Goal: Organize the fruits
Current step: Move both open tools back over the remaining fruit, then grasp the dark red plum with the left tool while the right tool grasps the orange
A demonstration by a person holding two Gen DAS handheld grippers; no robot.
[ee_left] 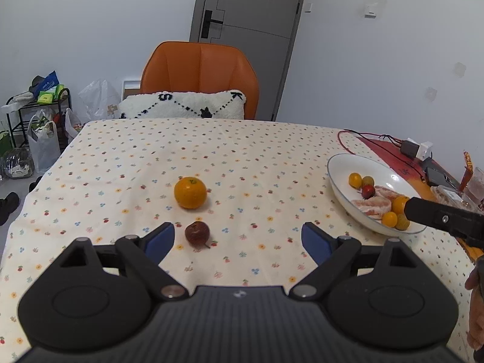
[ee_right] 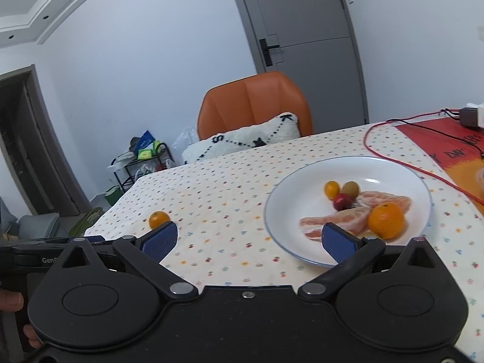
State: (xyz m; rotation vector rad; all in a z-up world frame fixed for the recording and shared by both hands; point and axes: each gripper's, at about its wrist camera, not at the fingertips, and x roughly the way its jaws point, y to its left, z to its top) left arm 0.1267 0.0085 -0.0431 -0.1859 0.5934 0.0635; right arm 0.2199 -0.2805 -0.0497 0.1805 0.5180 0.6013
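Note:
An orange lies on the dotted tablecloth, with a wrinkled brown fruit just in front of it. My left gripper is open low over the cloth; the brown fruit sits near its left finger. At the right, a white plate holds small yellow and red fruits, peeled pomelo pieces and an orange. In the right wrist view the plate is close ahead, with its orange and pomelo pieces. My right gripper hangs open at the plate's near rim, holding nothing. The loose orange shows at left.
An orange chair with a white cushion stands at the table's far edge. Red cables, a charger and small boxes lie on a red mat right of the plate. A shelf with bags stands on the floor at left.

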